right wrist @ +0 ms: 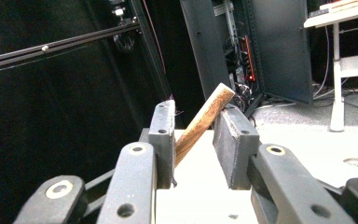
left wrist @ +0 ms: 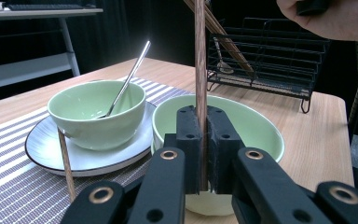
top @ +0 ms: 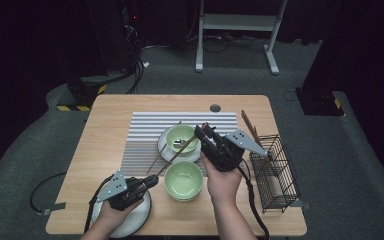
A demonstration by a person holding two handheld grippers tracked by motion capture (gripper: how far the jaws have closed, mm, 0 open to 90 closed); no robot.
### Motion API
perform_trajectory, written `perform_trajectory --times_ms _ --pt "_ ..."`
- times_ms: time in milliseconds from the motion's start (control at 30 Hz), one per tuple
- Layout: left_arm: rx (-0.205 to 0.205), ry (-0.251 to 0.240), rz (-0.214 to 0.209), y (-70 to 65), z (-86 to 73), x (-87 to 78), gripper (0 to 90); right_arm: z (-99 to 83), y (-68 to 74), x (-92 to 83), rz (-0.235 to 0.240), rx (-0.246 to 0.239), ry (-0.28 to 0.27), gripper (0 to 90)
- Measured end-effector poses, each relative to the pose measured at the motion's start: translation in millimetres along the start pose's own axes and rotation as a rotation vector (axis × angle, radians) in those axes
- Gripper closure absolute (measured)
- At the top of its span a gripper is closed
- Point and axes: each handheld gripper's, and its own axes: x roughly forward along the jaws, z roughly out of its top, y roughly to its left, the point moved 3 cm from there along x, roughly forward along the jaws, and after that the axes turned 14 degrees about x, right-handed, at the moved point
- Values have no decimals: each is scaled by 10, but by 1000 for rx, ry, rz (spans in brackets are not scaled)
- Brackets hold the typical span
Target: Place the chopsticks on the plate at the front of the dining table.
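A wooden chopstick point(left wrist: 200, 60) is sitting clamped between the shut jaws of the left gripper point(top: 149, 182), slanting up over the near green bowl point(top: 183, 180), one of two. Its far end is lying between the right gripper's point(top: 203, 131) jaws, which are standing apart around it; whether a pad is touching it I cannot tell. A second chopstick point(left wrist: 66, 163) is leaning just beside the far bowl point(top: 182, 138), which is holding one spoon point(left wrist: 128, 80) and sitting on a plate point(left wrist: 81, 161). Beyond the near bowl, one wire rack point(top: 272, 170) is holding more chopsticks point(top: 250, 128).
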Motion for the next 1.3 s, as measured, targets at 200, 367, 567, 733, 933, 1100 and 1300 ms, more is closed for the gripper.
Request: perform_trajectory --times_ms 200,367,567,733,933,1100,1300 --pt "-7 -2 -17 15 -5 -1 847 -11 -17 -10 -4 6 1 687" --pt "-5 -14 -21 17 2 -3 850 -12 -27 -12 -7 2 -1 678" --pt "-6 -24 -19 36 8 -28 849 -16 -41 -3 -11 5 1 670" --pt "-6 -27 -16 53 21 -51 849 -18 -46 11 -9 12 2 667" --pt "-6 -23 -14 77 34 -61 853 13 -40 11 9 23 -4 598" --pt "-9 -9 9 124 35 -80 852 71 -24 -16 17 31 -9 540" --pt "-18 13 52 215 33 -121 852 111 35 -82 7 -20 -35 527"
